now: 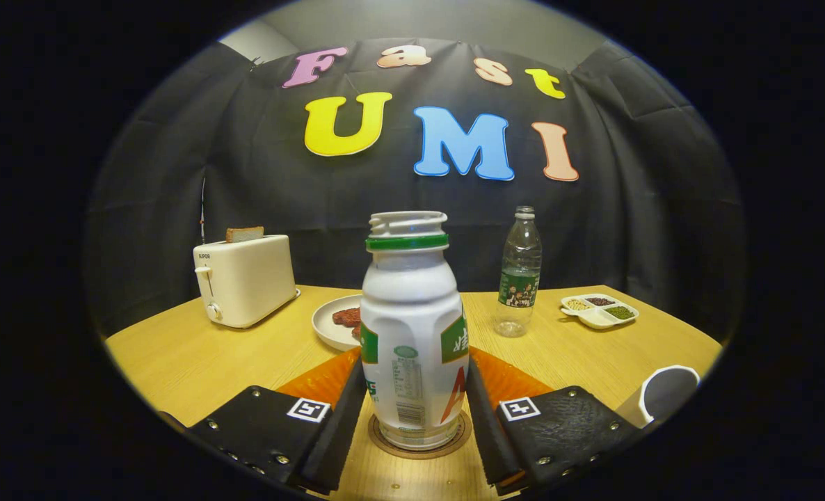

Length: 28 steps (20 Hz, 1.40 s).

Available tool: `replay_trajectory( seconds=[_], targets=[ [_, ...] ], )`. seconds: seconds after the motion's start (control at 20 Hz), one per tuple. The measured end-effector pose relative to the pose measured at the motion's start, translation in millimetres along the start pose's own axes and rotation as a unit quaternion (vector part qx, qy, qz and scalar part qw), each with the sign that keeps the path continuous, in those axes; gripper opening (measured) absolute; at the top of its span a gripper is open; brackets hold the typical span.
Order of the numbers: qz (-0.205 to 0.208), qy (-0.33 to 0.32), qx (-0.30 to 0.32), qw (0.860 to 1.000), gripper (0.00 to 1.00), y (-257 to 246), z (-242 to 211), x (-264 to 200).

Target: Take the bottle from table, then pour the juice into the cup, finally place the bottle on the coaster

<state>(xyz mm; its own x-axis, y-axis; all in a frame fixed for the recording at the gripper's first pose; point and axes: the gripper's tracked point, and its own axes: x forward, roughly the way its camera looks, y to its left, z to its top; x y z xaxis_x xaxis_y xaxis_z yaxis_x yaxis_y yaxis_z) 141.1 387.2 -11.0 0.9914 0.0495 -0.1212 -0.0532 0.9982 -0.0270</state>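
The gripper flanked the bottle, one finger on each side of its lower body. The left finger lay against or just beside the bottle's wall, while a thin gap seemed to show on the right, so whether both pressed on it could not be told. The bottle stood upright, cap off, with its base sitting on the round coaster on the counter. That looked like the task's last step, with the bottle set where it belonged and the fingers about to let go. The cup stood off to the right, near the right finger, its contents hidden. Beyond the bottle were a plate of food, a toaster, a clear water bottle and a divided dish, all well apart.
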Motion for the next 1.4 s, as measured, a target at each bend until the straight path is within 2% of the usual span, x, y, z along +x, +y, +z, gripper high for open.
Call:
replay_trajectory(
  seconds=[0.2,0.5,0.55,0.6,0.8,1.1,1.4],
  targets=[
    [0.001,0.035,0.003,0.999,0.77,0.1,-21.0,3.0],
    [-0.014,0.021,-0.017,1.0,0.81,-5.9,-11.9,-1.3],
    [-0.016,0.016,-0.015,1.0,0.85,-6.0,-7.7,-2.3],
    [-0.013,0.009,-0.012,1.0,0.88,-5.2,-2.8,-3.8],
    [0.002,-0.022,0.01,1.0,0.88,-0.1,22.0,-9.2],
    [0.006,-0.089,0.026,0.996,0.88,1.0,85.6,-21.4],
    [0.0,-0.146,0.023,0.989,0.88,-13.5,132.2,-58.3]
  ],
)
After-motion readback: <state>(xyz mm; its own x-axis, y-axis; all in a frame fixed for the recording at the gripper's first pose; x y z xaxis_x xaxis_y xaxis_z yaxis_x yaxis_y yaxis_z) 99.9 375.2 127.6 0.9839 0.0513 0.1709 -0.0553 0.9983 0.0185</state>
